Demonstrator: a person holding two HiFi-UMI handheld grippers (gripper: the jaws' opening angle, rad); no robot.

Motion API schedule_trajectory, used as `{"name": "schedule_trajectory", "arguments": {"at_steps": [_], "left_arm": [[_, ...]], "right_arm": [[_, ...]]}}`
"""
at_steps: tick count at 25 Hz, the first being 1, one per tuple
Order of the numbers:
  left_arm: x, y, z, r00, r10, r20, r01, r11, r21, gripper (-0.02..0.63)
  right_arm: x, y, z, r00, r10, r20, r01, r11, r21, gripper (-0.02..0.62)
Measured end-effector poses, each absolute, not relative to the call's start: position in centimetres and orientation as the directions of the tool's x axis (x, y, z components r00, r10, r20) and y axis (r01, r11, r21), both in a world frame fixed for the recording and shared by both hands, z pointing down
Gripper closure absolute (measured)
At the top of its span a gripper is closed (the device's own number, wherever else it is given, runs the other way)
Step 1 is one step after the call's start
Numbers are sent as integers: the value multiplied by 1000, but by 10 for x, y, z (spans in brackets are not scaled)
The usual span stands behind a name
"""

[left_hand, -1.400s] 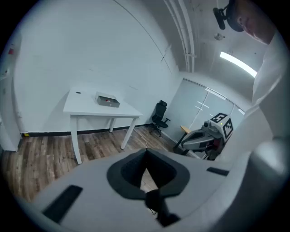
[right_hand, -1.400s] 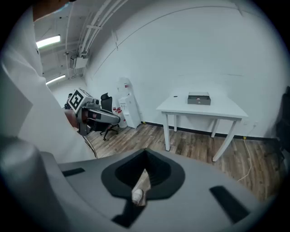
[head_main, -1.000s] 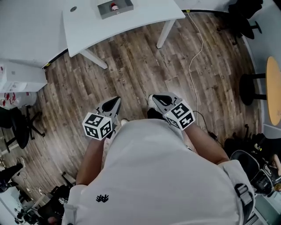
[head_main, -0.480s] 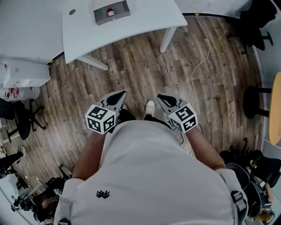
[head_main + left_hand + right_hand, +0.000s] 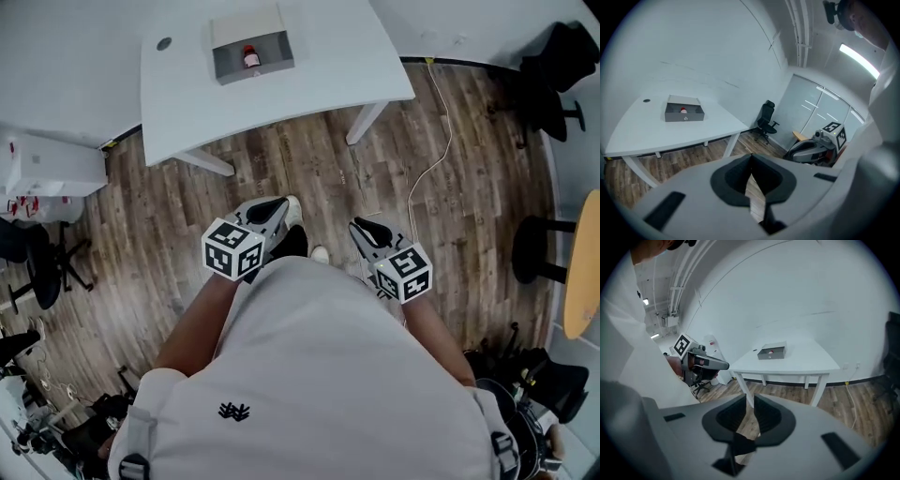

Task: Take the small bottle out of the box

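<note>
Words, numbers: none I can read anywhere.
Cube point(image 5: 232, 249) on my left gripper point(image 5: 277, 202): black-and-white square markers, no letters.
Cube point(image 5: 405, 273) on my right gripper point(image 5: 360, 225): the same kind of markers.
My shirt point(image 5: 309, 375): small black emblem point(image 5: 234, 411), no lettering.
White box point(image 5: 47, 161) left of the table point(image 5: 319, 80): red marks by it, too small to read.

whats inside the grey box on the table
A small red-capped bottle sits in the grey box, nothing else visible. From the gripper views the box's front wall hides the bottle's lower part.
</note>
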State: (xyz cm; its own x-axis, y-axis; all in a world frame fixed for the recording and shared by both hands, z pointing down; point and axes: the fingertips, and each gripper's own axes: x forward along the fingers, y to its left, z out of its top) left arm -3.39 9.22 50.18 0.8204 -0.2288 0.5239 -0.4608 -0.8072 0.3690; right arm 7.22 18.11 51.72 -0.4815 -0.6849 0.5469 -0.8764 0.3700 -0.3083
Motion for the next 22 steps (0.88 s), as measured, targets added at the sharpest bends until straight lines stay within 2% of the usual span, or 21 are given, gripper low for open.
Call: {"name": "schedule_trajectory", "arguments": {"at_steps": [6, 17, 19, 22], "left_arm": [[-1, 5, 497, 840, -248, 483, -445, -823, 352, 598], [-18, -112, 498, 809, -323, 491, -519, -783, 342, 597], [-22, -131, 501, 789, -350, 505, -552, -766, 330, 551], [-23, -164, 506, 748, -395, 534, -601, -745, 291, 546]], "right_arm": [[111, 123, 507, -407, -710, 574, -913, 311, -262, 541], [96, 32, 495, -440, -669, 599, -897, 366, -249, 543], [96, 18, 494, -452, -656, 604, -888, 394, -237, 543], [103, -9, 495, -470, -641, 606, -877, 416, -239, 543]]}}
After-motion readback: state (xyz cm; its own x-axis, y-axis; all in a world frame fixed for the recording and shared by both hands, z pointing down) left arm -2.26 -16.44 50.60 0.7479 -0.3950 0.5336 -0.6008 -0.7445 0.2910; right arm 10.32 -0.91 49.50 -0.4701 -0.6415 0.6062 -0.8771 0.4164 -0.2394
